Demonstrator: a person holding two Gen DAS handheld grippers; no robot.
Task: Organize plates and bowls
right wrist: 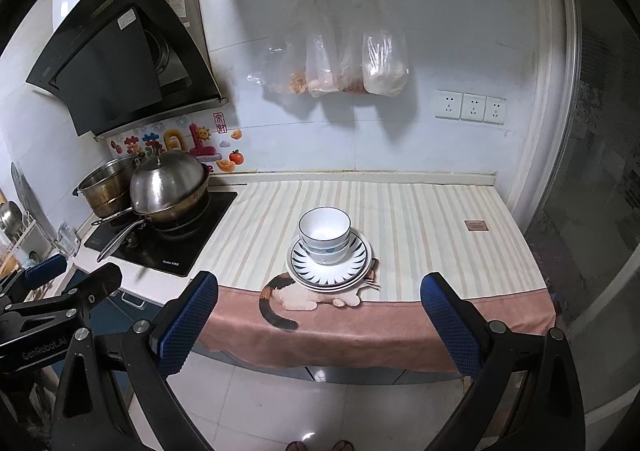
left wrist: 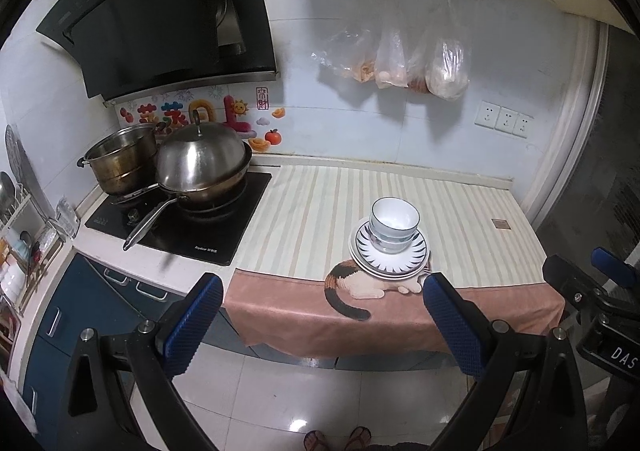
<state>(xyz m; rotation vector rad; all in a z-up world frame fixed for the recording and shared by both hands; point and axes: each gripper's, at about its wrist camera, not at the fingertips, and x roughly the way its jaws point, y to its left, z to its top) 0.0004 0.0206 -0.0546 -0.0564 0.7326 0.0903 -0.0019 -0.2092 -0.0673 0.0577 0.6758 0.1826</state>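
Note:
White bowls with dark rims are stacked on a pile of plates; the top plate has a dark ray pattern. The pile stands on the striped cloth near the counter's front edge, over a cat picture. My left gripper is open and empty, held in front of and below the counter edge, apart from the pile. My right gripper is open and empty at about the same distance. The right gripper shows at the left wrist view's right edge; the left gripper shows at the right wrist view's left edge.
A stove with a lidded wok and a steel pot stands to the left. A range hood hangs above it. Plastic bags hang on the wall. A dish rack is at far left.

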